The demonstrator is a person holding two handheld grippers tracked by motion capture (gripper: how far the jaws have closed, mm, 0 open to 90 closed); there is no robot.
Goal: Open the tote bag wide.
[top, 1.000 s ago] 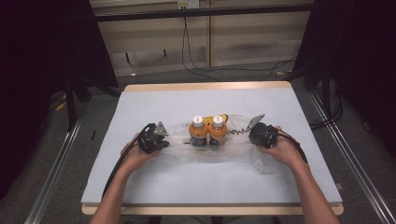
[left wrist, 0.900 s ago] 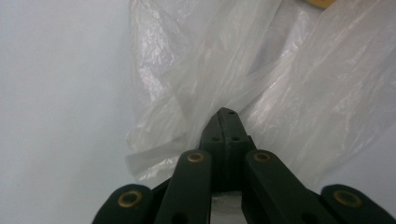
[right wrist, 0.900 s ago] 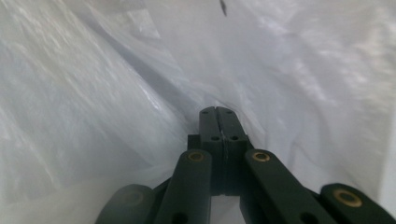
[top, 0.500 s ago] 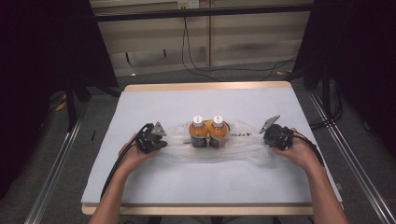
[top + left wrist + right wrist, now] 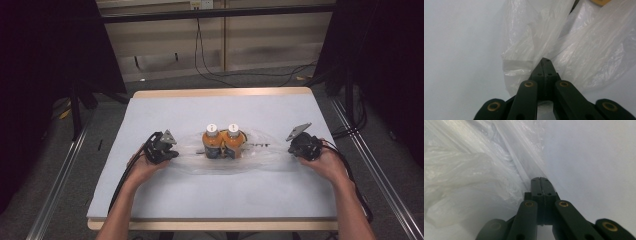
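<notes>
The thin clear plastic bag [image 5: 235,152] lies stretched sideways across the middle of the white worktop [image 5: 220,110]; left fingers [image 5: 541,67] pinch its left end; right fingers [image 5: 543,185] pinch its right end; two orange bottles [image 5: 222,142] sit inside, halfway between.

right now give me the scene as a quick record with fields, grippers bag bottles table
left gripper: jaws shut, pinching the left end of the clear plastic bag
right gripper: jaws shut on the bag's right end
bag: lies stretched flat between the two grippers, on the table
bottles: two, orange with white caps, side by side and touching, at the bag's middle; inside or on top, cannot tell
table: pale blue-grey top, wooden edge
hands: one behind each gripper, forearms entering from the bottom of the high view
</notes>
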